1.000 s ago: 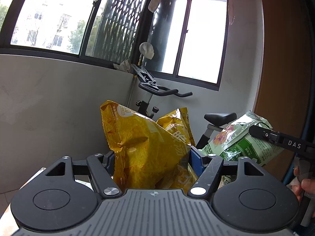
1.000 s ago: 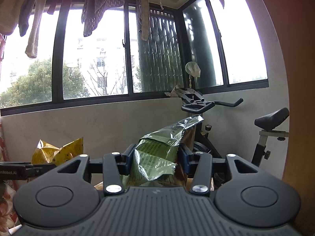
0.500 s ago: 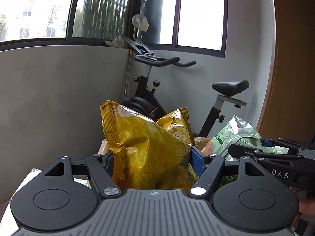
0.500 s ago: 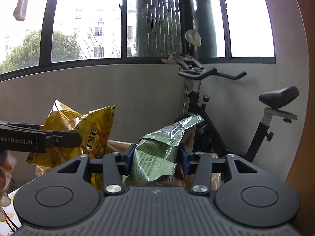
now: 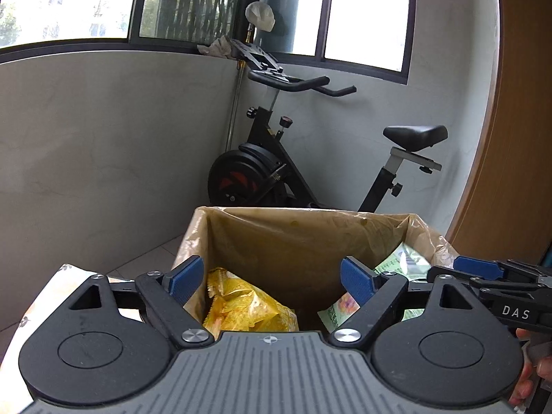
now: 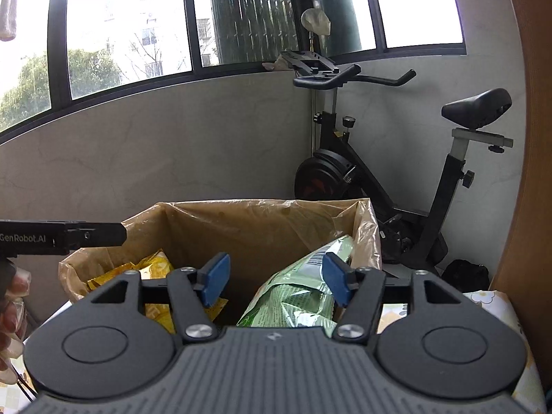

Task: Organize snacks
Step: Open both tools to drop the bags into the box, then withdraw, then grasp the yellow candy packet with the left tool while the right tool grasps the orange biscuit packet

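Inside, crinkled yellow bag (image 5: pixel 246 305) beside glossy green bag (image 6: pixel 296 296) in box (image 5: pixel 303 227)

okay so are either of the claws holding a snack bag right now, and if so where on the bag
Neither. The left claw and right claw are both open and empty; the yellow bag and green bag lie in the lined box.
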`<state>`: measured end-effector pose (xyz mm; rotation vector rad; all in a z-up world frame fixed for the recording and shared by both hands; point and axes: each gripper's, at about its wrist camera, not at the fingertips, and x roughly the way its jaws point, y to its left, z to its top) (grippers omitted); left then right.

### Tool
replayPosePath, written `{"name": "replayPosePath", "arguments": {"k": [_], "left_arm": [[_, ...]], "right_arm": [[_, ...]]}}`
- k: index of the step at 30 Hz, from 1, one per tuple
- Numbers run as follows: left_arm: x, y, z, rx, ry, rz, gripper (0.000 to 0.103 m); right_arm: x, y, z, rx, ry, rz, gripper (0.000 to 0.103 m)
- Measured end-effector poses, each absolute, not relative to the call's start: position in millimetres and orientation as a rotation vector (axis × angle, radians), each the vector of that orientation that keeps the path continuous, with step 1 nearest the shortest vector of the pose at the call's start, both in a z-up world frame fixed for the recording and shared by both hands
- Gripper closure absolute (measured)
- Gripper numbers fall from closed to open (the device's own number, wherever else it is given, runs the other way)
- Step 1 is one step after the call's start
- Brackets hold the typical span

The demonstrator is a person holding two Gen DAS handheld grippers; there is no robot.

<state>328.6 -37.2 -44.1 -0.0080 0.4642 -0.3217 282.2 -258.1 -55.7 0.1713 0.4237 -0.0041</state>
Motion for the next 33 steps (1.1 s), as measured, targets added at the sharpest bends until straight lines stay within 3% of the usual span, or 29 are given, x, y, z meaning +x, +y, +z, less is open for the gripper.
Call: {"name": "replayPosePath", "arguments": {"k": [12,33], "left_arm": [[256.9,28.1,-35.4,-0.045,0.43,-0.265,0.013],[172.1,70.0,-165.9,-0.059,0.703,-0.206,0.014]], "right_arm": [[199.2,-244.9,-51.3,0.214,0.361,0.009,0.033],[129.9,-233.3,-159.4,0.249,0.61,-0.099,0.033]]}}
